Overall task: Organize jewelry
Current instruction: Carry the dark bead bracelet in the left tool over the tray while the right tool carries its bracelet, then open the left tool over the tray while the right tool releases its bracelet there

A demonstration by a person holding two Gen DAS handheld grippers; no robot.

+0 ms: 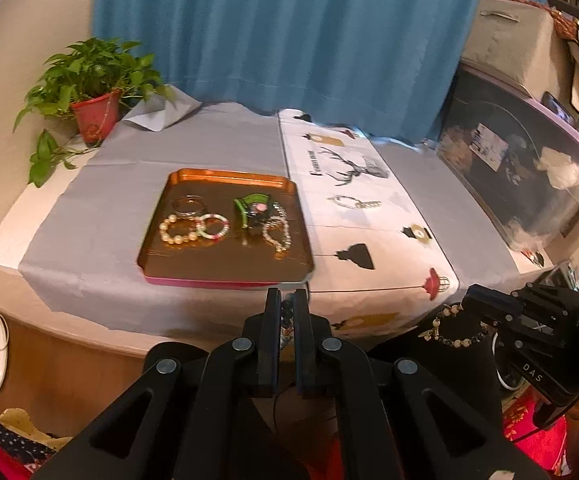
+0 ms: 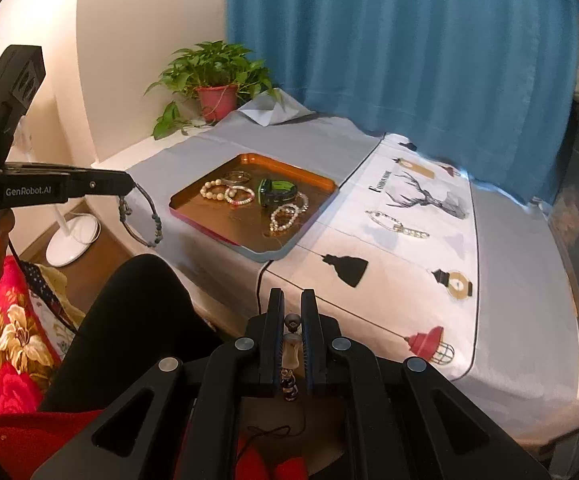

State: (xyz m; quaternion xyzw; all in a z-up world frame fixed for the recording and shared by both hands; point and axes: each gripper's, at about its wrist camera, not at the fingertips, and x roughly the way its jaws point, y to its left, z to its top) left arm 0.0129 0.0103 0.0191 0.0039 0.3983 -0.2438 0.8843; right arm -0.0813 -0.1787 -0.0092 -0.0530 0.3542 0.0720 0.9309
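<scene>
Left gripper [image 1: 287, 300] jaws clamped on a cord bracelet [image 2: 143, 216]; right gripper [image 2: 292, 304] jaws clamped on a beaded bracelet [image 1: 455, 330]. Both dangle short of the table edge, well apart from the copper tray [image 1: 177, 184]. Risk: thin strands slipping out, dropping floorward, or snagging tray jewelry on release.

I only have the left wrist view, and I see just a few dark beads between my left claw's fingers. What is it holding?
Observer: The left claw pinches a thin dark cord bracelet with a few blue-grey beads. The bracelet hangs below it as an open loop.
Operator: And the right claw's grip?
Observer: The right claw is shut on a cream-and-dark beaded bracelet, with one pale frosted bead squeezed between its fingers.
</scene>
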